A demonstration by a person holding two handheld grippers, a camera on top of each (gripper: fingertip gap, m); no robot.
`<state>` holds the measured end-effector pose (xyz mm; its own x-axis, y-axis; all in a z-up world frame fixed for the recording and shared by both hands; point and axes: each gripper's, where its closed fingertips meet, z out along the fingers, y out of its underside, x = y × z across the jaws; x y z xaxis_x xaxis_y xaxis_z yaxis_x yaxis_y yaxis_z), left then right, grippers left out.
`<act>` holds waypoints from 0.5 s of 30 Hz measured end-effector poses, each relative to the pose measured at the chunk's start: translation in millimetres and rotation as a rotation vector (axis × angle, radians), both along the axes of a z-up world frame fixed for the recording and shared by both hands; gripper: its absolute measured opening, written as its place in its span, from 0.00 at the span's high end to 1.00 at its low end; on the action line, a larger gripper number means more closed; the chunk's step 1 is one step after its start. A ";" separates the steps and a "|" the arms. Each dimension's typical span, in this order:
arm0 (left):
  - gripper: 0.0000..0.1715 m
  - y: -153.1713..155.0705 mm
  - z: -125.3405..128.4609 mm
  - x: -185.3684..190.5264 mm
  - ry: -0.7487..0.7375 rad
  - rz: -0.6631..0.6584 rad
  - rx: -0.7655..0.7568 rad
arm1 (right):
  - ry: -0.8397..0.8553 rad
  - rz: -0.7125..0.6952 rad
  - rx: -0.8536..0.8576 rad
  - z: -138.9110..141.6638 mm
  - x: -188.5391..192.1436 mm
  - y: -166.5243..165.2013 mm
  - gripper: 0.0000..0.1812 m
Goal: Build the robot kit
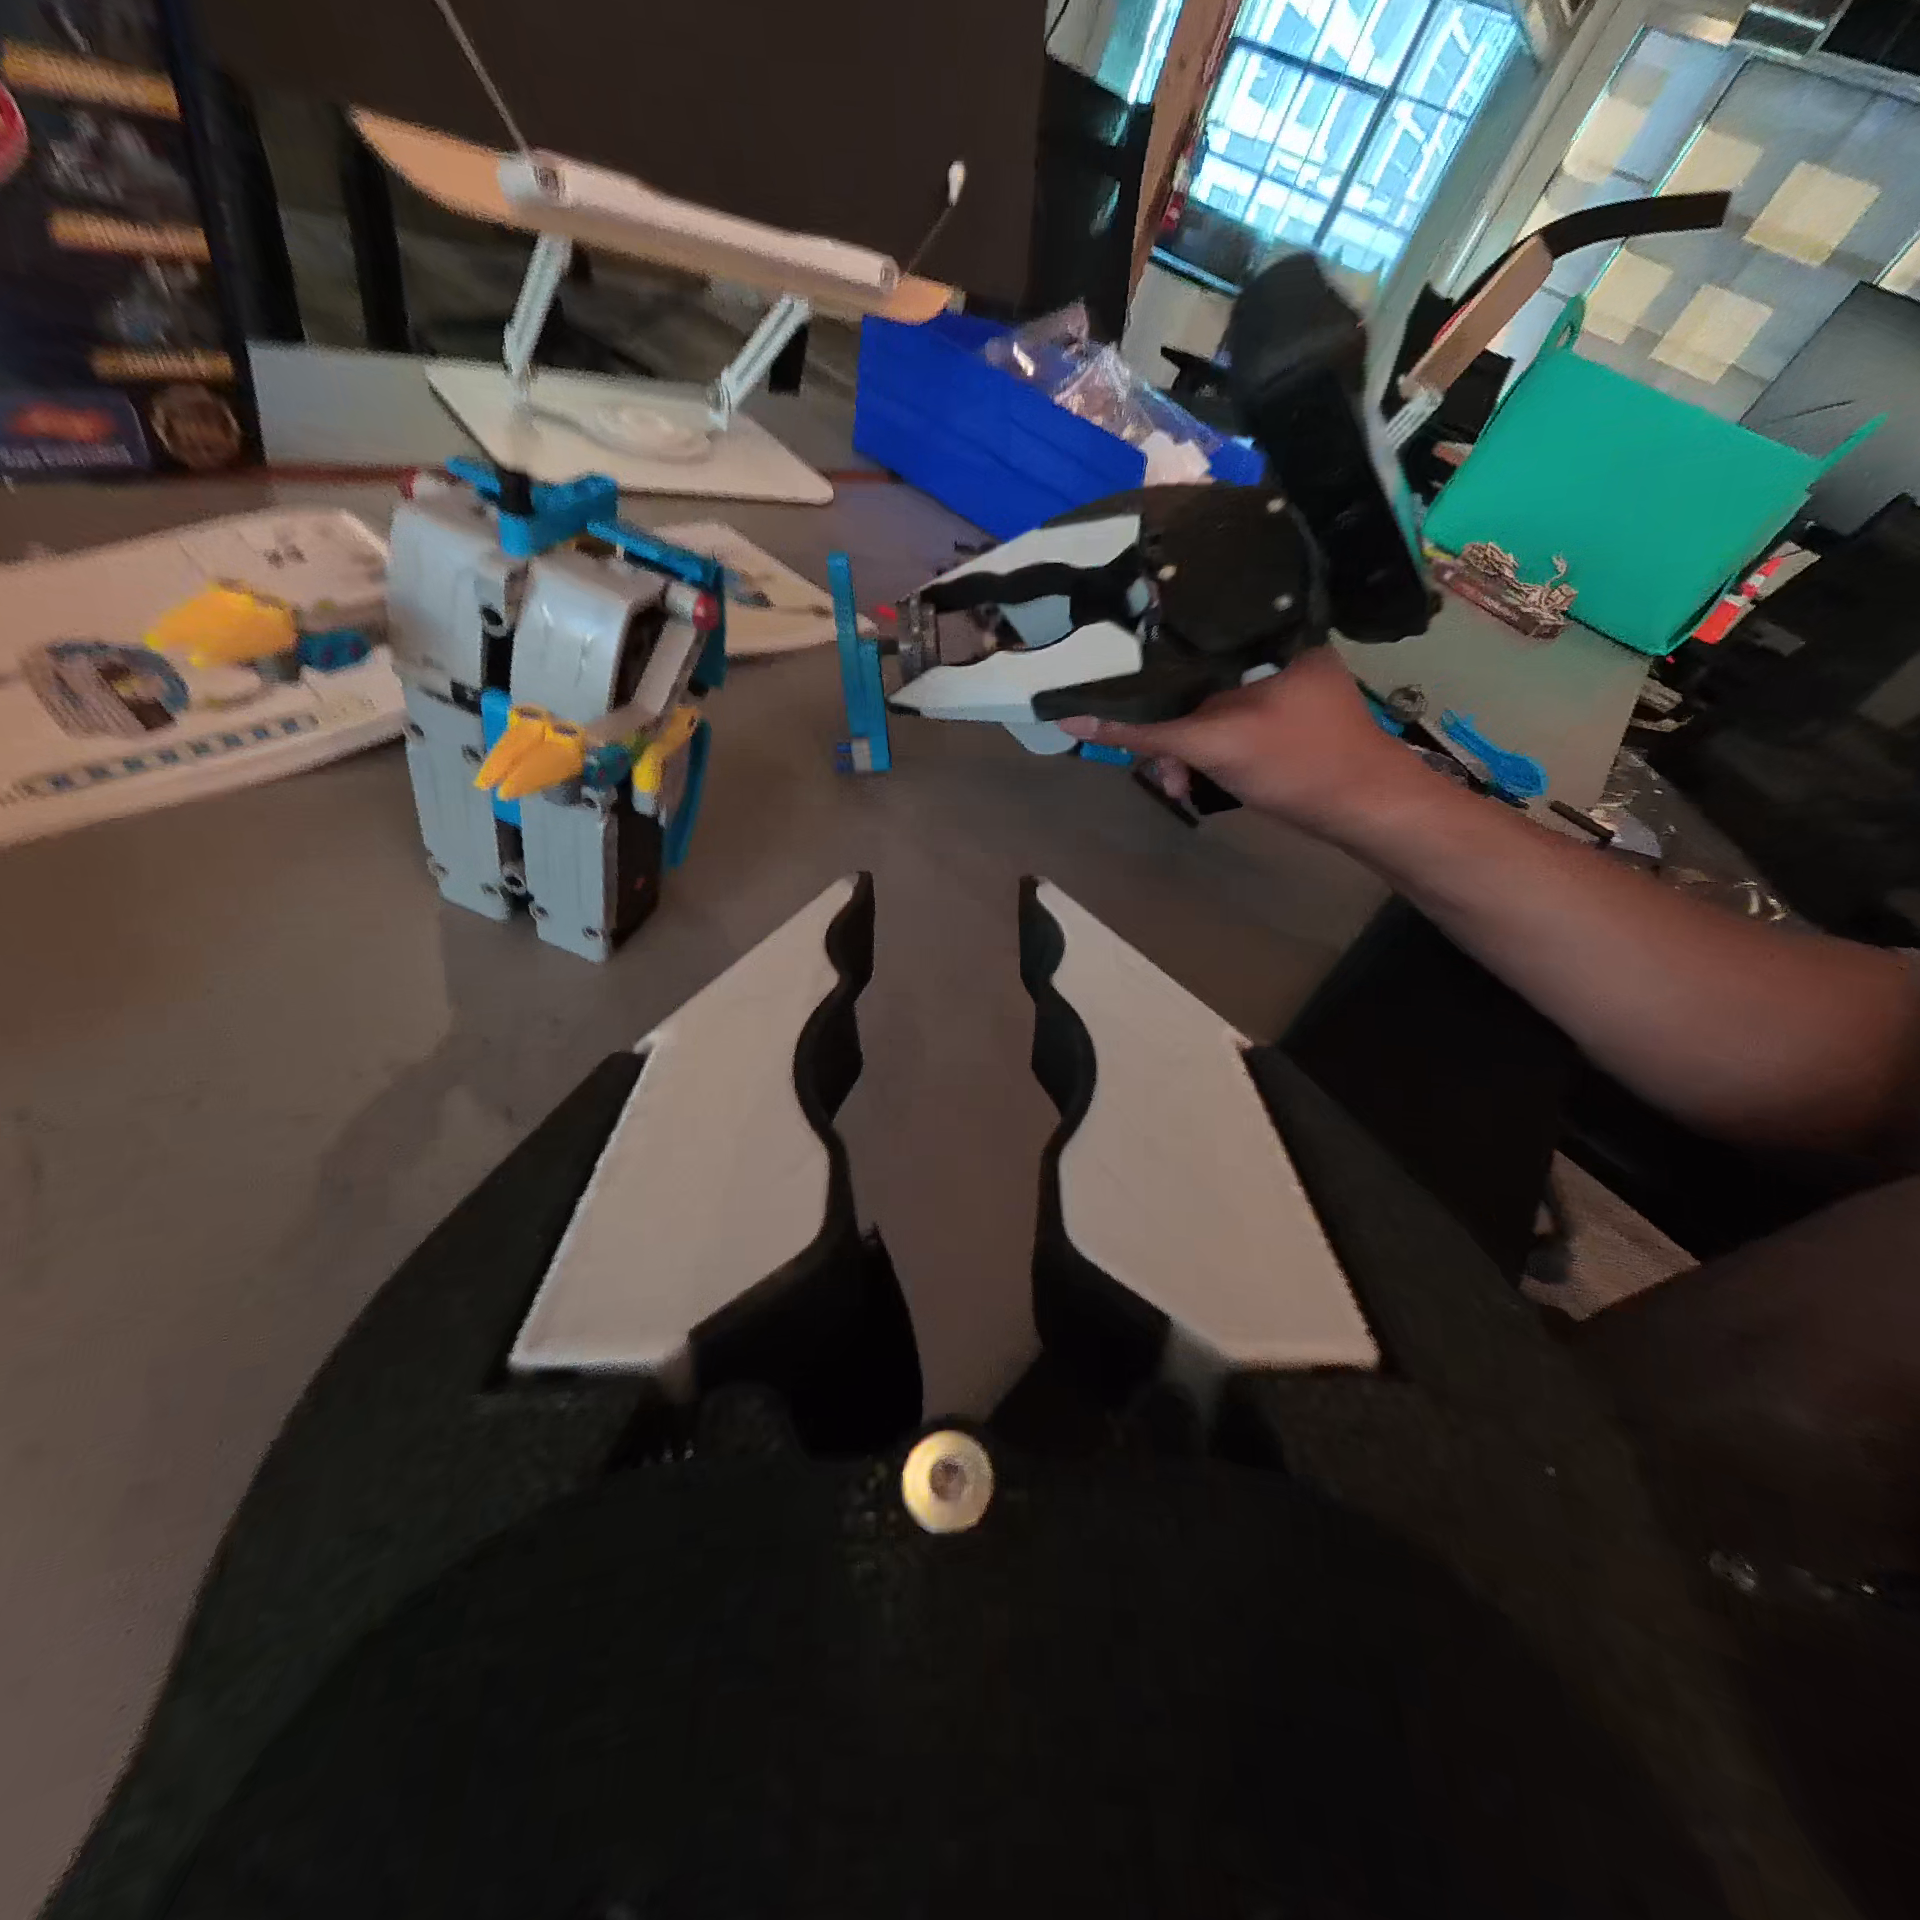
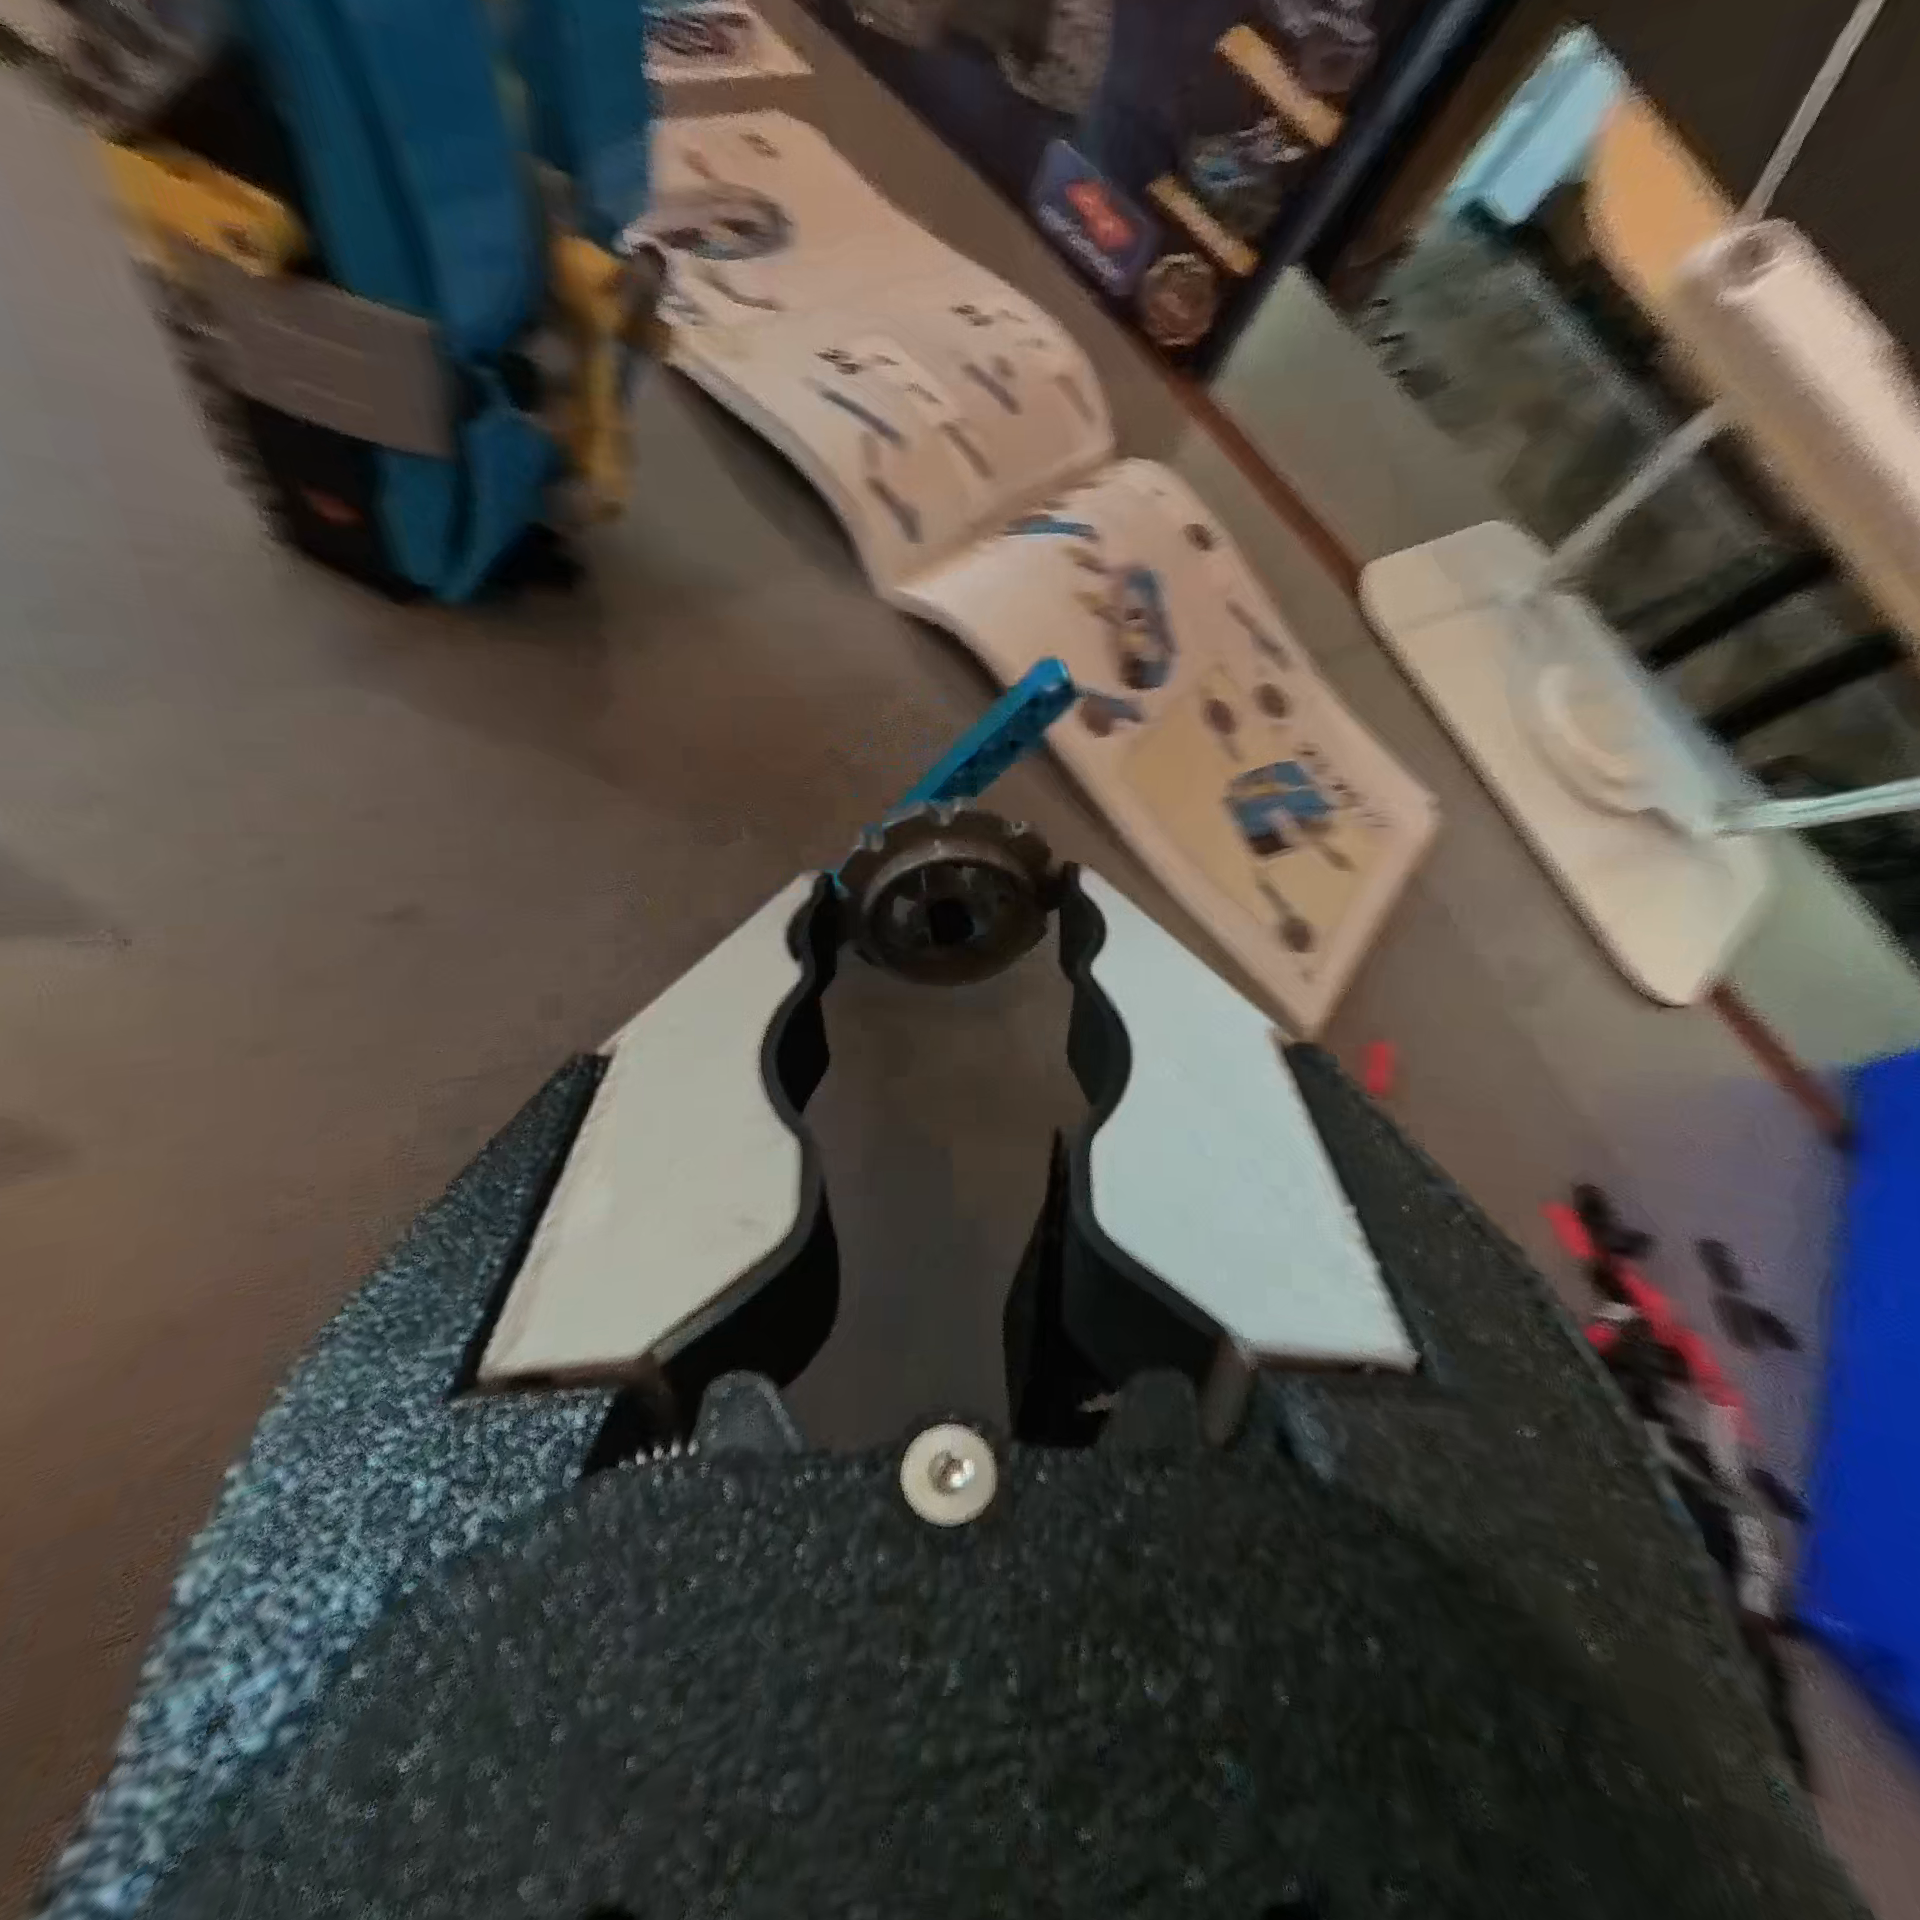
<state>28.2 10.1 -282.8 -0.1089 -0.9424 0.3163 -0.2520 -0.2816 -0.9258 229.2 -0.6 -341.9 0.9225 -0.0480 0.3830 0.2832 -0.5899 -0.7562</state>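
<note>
Right gripper (image 2: pixel 948 904) jaws clamp a dark toothed gear (image 2: pixel 943 920) pinned to a blue beam (image 1: pixel 860 665), held right of the brick robot (image 1: pixel 556 717). Left gripper (image 1: pixel 945 894) jaws apart, empty, in front of the robot above the tabletop (image 1: pixel 208 1039).

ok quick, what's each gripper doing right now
left gripper: open, holding nothing, over the table.
right gripper: shut on a dark gear with a blue beam attached.

Daylight pours in from the large gridded window (image 1: pixel 1340 125) at top right of the left wrist view, washing its panes pale blue-white, while the dull grey tabletop (image 1: pixel 260 1091) sits evenly lit with only soft shadows. Both views bow at the edges. The right wrist view is heavily smeared, the open white instruction booklet (image 2: pixel 935 343) blurred.
</note>
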 end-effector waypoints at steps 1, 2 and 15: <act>0.84 -0.5 4.1 -0.7 -0.023 0.005 0.025 | -0.056 -0.011 -0.009 1.3 6.3 1.8 0.76; 0.84 -1.4 6.3 -1.4 -0.040 0.006 0.045 | -0.118 -0.008 -0.020 1.2 9.6 3.9 0.76; 0.85 3.7 3.9 -3.3 -0.068 -0.002 -0.052 | 0.271 0.062 0.017 -9.6 -15.9 2.8 0.76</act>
